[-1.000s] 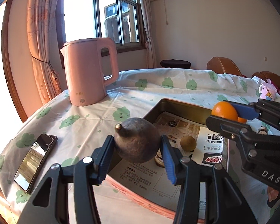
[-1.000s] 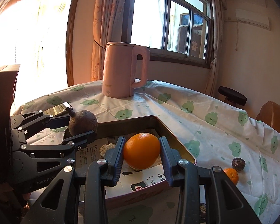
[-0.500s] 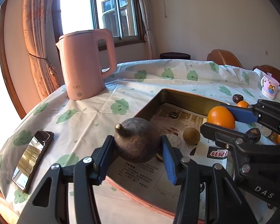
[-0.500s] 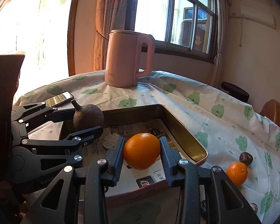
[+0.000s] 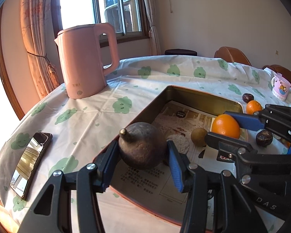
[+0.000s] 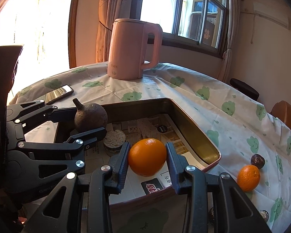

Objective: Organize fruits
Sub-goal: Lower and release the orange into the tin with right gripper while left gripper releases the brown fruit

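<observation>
Gold-lined and paper-bottomed, the shallow rectangular metal tray (image 6: 196,134) sits on the tabletop (image 6: 223,116) under its white cloth with green cloud prints, and it looks like the collecting place for the fruit: a small tan round fruit (image 5: 198,136) and a pale round cake-like piece (image 6: 114,137) already lie inside it. Both grippers hang over it, each carrying one piece, presumably to set it down there. The left gripper (image 5: 143,161) is closed on a dull brown round fruit with a stubby stem (image 5: 140,147), its blue pads pressed against both sides, above the tray's near-left corner. The right gripper (image 6: 147,160) clamps a bright orange (image 6: 147,159) between its ribbed pads, over the tray's near end. Both point forward and slope downward toward the tray floor, side by side and close together without touching. A smaller orange (image 6: 248,177) and a dark wrinkled fruit (image 6: 258,160) wait on the cloth outside the tray, beside its right wall.
</observation>
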